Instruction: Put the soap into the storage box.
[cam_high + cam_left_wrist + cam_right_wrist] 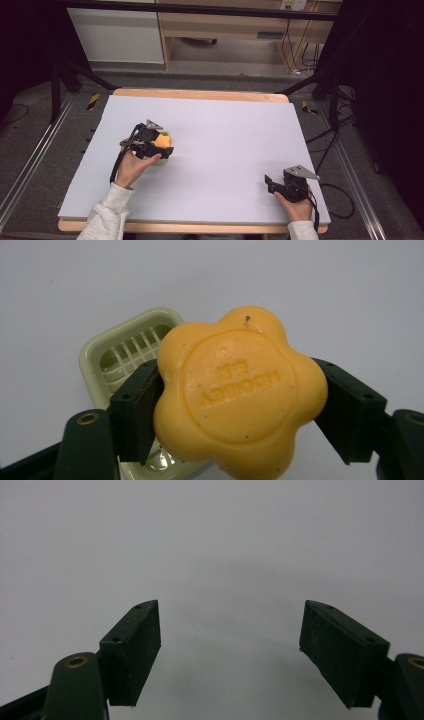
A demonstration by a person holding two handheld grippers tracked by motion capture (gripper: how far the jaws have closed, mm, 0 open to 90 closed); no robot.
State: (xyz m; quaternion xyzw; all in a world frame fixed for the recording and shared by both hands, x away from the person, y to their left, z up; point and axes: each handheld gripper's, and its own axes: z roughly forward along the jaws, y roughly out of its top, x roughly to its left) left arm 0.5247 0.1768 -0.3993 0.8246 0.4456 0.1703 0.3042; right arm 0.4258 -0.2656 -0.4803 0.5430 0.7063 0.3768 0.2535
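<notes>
Altogether, two tongs, one soap and one dish sit over a white worktop (225, 150). Left tongs (240, 405) clamp one orange flower-shaped soap bar (240, 395) by its sides, held just above one pale green slatted plastic soap dish (125, 347). Right tongs (230, 650) hang wide apart, holding nothing, at the worktop's near right corner.

White board (225, 150) over a wooden table (200, 94), wooden cabinet (225, 25) behind, cables (300, 55) on grey floor (30, 130)
</notes>
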